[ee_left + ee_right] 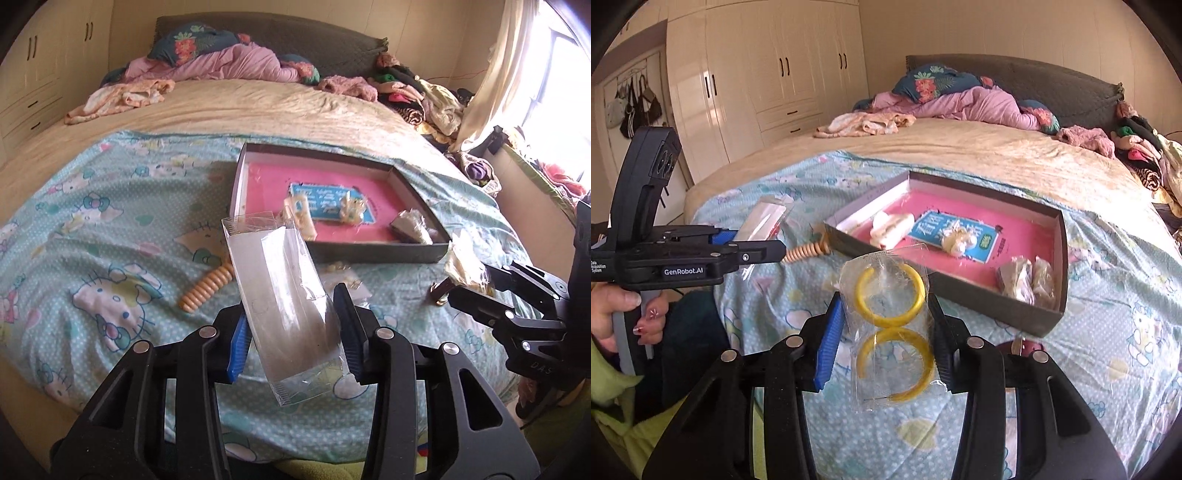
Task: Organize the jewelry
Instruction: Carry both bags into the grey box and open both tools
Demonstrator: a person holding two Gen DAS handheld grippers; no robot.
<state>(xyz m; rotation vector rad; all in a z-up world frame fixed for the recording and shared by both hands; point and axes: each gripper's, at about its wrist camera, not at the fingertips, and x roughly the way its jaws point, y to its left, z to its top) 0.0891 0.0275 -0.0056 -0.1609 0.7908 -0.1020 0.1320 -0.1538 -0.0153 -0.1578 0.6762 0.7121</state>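
Observation:
My left gripper (293, 325) is shut on a clear plastic packet with a white card (280, 291), held above the bed; it also shows in the right wrist view (764, 218). My right gripper (886, 328) is shut on a clear bag with two yellow hoop earrings (890, 332), held in front of the box; the bag also shows in the left wrist view (463, 266). A shallow dark box with a pink floor (1027, 236) lies on the bed and holds several wrapped jewelry pieces (960, 240). An orange beaded bracelet (207, 288) lies left of the box.
A Hello Kitty sheet (110, 229) covers the near bed. A small dark red item (441, 290) lies near the box's front corner. Piled clothes (417, 96) and pillows sit at the head. Wardrobes (775, 74) stand at the left, a window (554, 92) at the right.

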